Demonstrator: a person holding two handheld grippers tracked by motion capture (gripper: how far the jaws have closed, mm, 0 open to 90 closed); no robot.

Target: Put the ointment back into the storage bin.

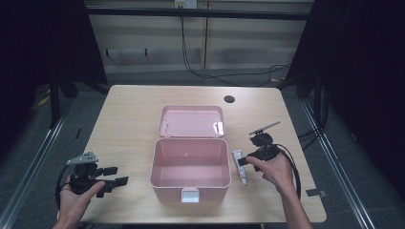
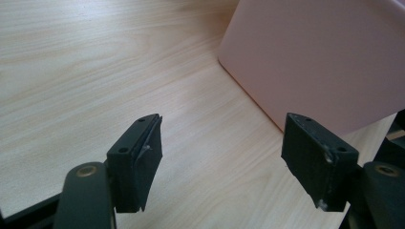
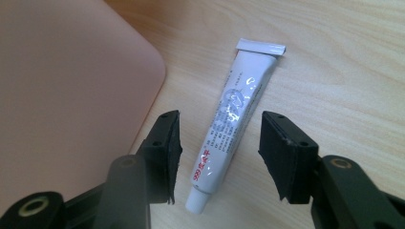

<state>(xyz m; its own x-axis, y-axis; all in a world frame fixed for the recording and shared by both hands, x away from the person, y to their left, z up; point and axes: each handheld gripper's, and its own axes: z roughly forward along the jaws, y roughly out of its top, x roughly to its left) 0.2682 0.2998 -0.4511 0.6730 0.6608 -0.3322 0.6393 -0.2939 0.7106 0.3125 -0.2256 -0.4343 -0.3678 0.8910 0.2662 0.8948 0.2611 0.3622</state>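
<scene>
right gripper (image 1: 244,161) sits at the right side of the pink box (image 1: 190,168), hand wrapped around its body. in the right gripper view its jaws stand apart with the white tube (image 3: 230,121) lying flat on the table (image 1: 133,109) between them. pads clear of the tube on both sides, so released, nothing grasped. tube lies just beside the box's right wall, crimped flat end pointing away from the gripper, cap end toward it. red print and small text along its side. in the high view the tube (image 1: 240,167) runs roughly parallel to the box wall, partly under the gripper.

left gripper (image 1: 111,175) is at the table's near left corner, well apart from the box, held in the hand. left gripper view: jaws (image 2: 224,157) apart, bare wood between them, nothing held. box corner (image 2: 325,57) shows ahead and to the right.

box is open, lid (image 1: 191,121) laid back flat behind it, inside looks bare, white latch (image 1: 189,194) on the near wall.
</scene>
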